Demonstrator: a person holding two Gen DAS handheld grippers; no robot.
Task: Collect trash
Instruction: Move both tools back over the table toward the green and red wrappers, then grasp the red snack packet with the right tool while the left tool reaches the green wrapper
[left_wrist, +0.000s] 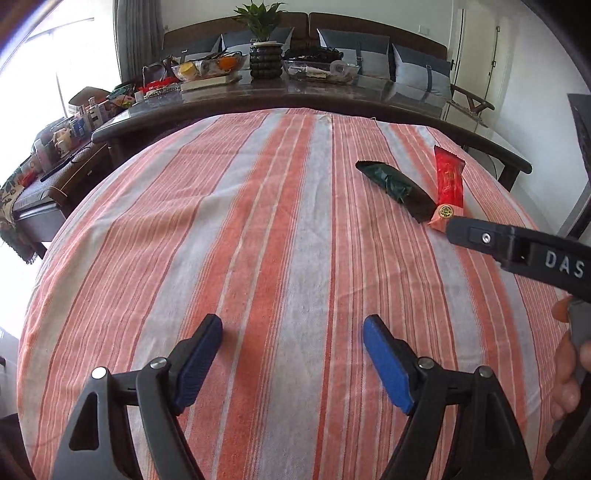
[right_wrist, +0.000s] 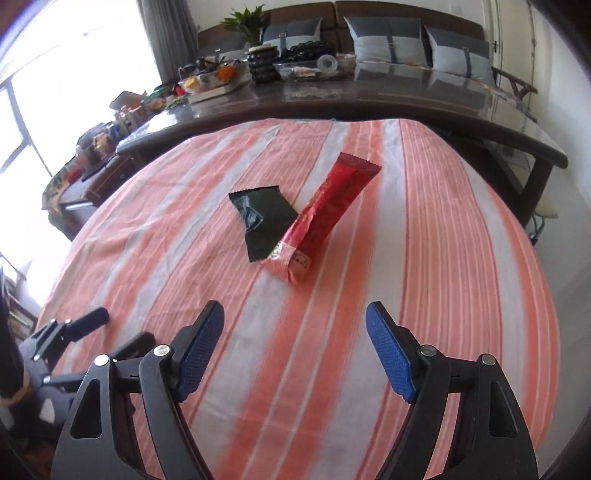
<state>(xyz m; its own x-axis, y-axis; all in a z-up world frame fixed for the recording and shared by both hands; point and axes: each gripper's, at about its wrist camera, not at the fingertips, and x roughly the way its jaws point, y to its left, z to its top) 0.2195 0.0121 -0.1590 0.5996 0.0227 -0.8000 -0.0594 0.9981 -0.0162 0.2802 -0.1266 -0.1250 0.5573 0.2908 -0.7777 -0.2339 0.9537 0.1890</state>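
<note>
Striped orange-and-white cloth (left_wrist: 280, 229) covers the work surface, and behind it runs a long dark table (left_wrist: 332, 99) crowded with a potted plant (left_wrist: 264, 40), glass bowls and small clutter, with a sofa and grey cushions (right_wrist: 388, 37) against the far wall. Both grippers hang over the cloth, tilted downward. Left gripper (left_wrist: 292, 334) has its blue-padded jaws spread wide with nothing but bare cloth between them; the trash sits well ahead of it and off to its right. Right gripper (right_wrist: 294, 321) is likewise spread wide and empty, and the two wrappers lie directly ahead of it, a little beyond its fingertips. One is a crumpled dark green wrapper (right_wrist: 262, 218), the other a long red wrapper (right_wrist: 325, 214); they lie side by side on the cloth, the red one to the right, its near end touching or slightly overlapping the green one's near corner, while their far ends splay apart. From the left wrist view, one black finger of the right gripper reaches in from the right edge, its tip just beside the near end of the red wrapper (left_wrist: 448, 181), and the person's hand (left_wrist: 570, 354) shows at that edge. From the right wrist view, the left gripper appears low at the left, apart from the wrappers.
</note>
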